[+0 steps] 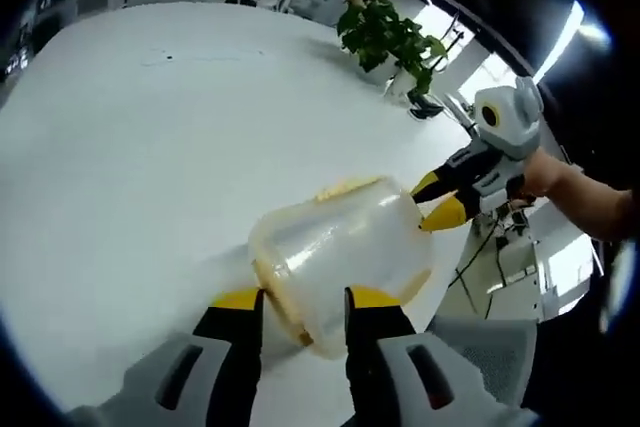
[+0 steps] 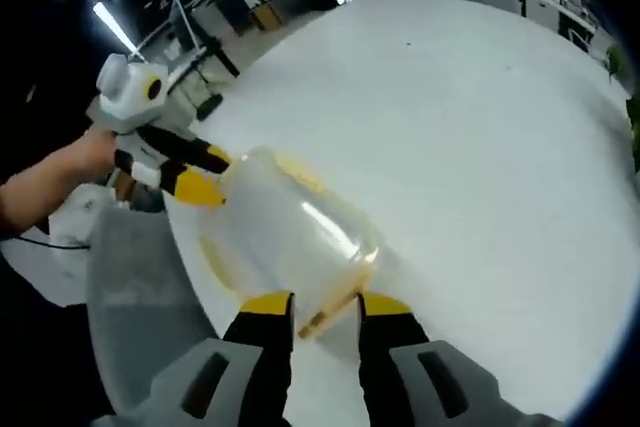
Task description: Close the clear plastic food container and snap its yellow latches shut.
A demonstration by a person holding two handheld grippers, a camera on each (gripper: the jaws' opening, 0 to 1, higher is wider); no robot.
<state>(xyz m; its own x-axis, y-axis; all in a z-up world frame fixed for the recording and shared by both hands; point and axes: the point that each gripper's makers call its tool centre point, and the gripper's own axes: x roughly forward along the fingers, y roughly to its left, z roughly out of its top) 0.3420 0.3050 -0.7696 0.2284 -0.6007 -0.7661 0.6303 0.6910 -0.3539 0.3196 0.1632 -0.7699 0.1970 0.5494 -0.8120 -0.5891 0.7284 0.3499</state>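
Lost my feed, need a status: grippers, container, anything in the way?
Left gripper and right gripper both clamped on container, opposite ends. Lid on; latches unclear. Table around it bare.

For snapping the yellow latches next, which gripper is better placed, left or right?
No clear winner. The left gripper and right gripper each straddle an opposite end of the clear container on the white table. Each probably suits the latch on its own end; latch positions are hard to make out.

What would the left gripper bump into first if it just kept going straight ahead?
The clear container. The left gripper already has the container's near edge between its jaws, so it would push straight into it. Beyond it sits the right gripper at the far end.
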